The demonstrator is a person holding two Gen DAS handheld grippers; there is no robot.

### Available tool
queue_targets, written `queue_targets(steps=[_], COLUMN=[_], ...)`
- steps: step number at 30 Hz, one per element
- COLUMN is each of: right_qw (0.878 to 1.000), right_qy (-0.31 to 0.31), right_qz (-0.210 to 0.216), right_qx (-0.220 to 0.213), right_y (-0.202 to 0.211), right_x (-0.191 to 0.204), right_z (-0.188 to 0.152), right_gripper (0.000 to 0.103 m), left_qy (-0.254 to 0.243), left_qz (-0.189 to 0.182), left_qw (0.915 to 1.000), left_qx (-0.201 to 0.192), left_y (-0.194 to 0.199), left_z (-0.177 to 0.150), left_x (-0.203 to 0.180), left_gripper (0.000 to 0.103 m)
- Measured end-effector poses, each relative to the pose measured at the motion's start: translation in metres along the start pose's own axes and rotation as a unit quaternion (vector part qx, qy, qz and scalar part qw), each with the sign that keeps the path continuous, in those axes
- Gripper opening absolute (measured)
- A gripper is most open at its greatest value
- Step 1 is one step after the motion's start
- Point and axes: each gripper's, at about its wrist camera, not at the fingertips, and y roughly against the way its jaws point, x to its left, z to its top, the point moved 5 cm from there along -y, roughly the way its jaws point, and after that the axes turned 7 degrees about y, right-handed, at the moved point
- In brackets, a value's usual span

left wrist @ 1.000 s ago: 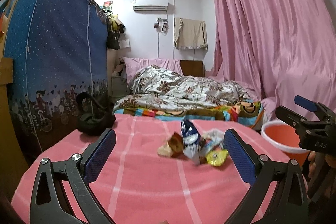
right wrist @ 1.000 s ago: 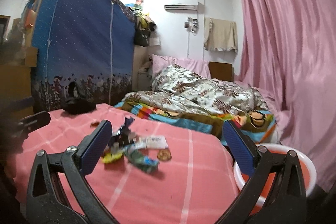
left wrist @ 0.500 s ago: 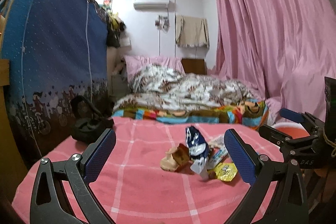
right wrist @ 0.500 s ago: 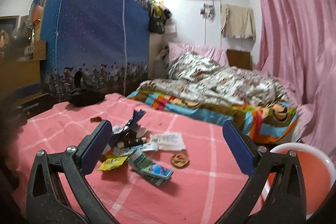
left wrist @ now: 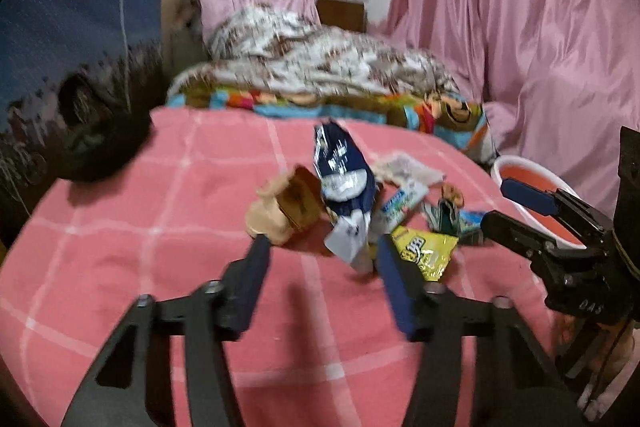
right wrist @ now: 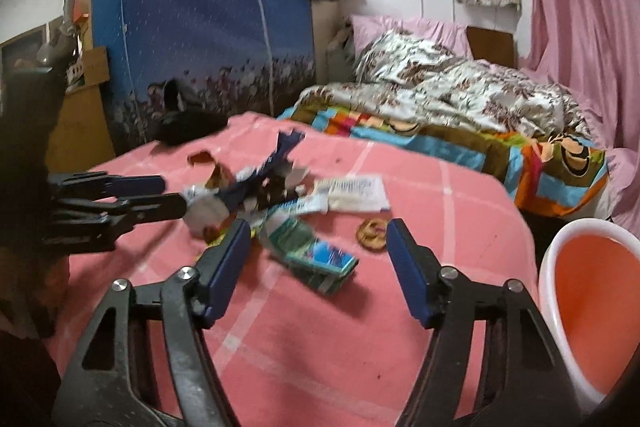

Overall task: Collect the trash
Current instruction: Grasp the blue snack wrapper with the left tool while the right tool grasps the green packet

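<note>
A heap of trash lies on the pink checked bedcover (left wrist: pixel 160 227). In it are a blue-and-white snack bag (left wrist: pixel 344 179), a tan crumpled piece (left wrist: pixel 280 211), a yellow wrapper (left wrist: pixel 424 251) and a teal wrapper (right wrist: pixel 312 251). A flat white wrapper (right wrist: pixel 352 193) and a round cookie (right wrist: pixel 372 233) lie beside them. My left gripper (left wrist: pixel 322 261) is open, and the snack bag's white lower end sits between its fingertips. My right gripper (right wrist: pixel 318 243) is open over the teal wrapper. The orange bucket (right wrist: pixel 588 291) with a white rim stands at the bed's right edge.
A black bag (left wrist: pixel 100 147) rests at the cover's far left. Behind the pile lie a floral quilt (left wrist: pixel 320 67) and a colourful blanket (right wrist: pixel 520 163). A blue fabric wardrobe (right wrist: pixel 200 27) stands on the left and a pink curtain (left wrist: pixel 540 27) hangs on the right.
Both grippers have tipped down and come closer to the trash pile. The fingers of each now stand closer together, the left more so. The trash has not moved.
</note>
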Motion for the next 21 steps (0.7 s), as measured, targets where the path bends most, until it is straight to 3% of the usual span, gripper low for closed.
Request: queue_targets(steps=[3, 7, 11, 14, 21], right_qw=[1.000, 0.998, 0.997, 0.996, 0.997], right_qy=[0.000, -0.016, -0.024, -0.029, -0.031], right_qz=[0.011, 0.039, 0.052, 0.057, 0.051], right_qx=[0.017, 0.041, 0.056, 0.054, 0.039], right_y=[-0.007, -0.020, -0.025, -0.022, -0.012], right_x=[0.002, 0.002, 0.002, 0.002, 0.004], right_z=[-0.004, -0.009, -0.012, -0.015, -0.013], right_gripper=[0.074, 0.068, 0.046, 0.037, 0.030], left_qy=[0.008, 0.012, 0.014, 0.009, -0.027], left_qz=[-0.019, -0.034, -0.038, -0.043, -0.039], left_qw=[0.9996, 0.9987, 0.9987, 0.9989, 0.9988], left_qx=[0.020, 0.035, 0.031, 0.017, -0.015], left_y=[-0.005, -0.006, -0.003, 0.006, 0.024], left_z=[-0.001, 0.001, 0.007, 0.008, 0.003], left_x=[-0.005, -0.010, -0.009, -0.010, -0.024], left_gripper=[0.034, 0.016, 0.012, 0.011, 0.009])
